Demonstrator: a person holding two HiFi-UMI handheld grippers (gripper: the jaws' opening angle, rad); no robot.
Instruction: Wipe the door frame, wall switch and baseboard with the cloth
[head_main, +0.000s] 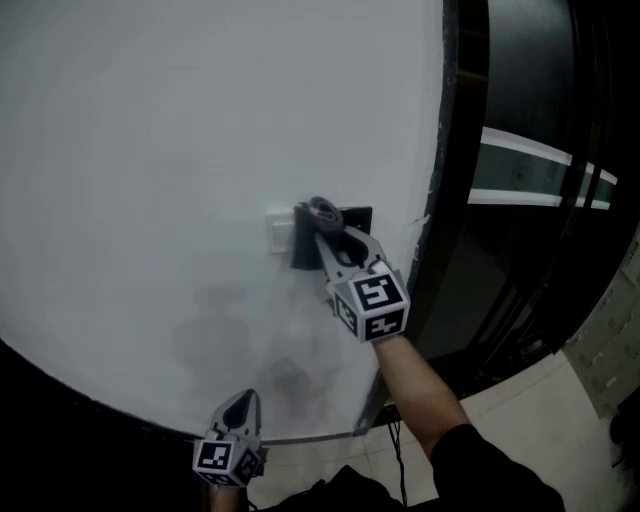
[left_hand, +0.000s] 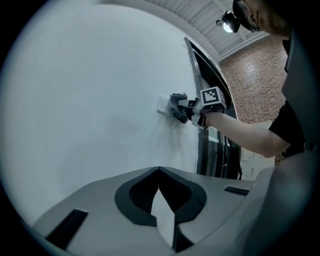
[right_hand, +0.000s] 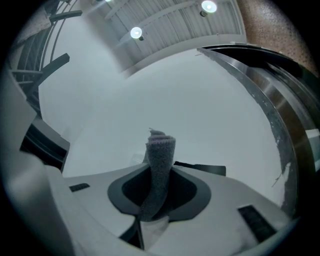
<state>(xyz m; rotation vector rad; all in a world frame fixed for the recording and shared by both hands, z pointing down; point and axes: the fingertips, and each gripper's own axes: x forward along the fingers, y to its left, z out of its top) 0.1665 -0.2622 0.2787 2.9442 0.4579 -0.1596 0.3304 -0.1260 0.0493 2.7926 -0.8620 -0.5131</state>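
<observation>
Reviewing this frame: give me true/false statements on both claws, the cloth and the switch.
1. The right claw grips a grey cloth. True.
2. The cloth is down at the baseboard. False: it is up at the wall switch on the white wall.
3. The left claw holds a second cloth. False: it is shut on nothing, low by the wall.
4. The dark door frame lies right of the switch. True.

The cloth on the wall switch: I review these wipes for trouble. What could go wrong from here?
The right gripper holds the cloth against the wall switch, so a hard rub might flip it. Only a narrow fold sticks out of the jaws; it could slip or miss part of the switch.
</observation>
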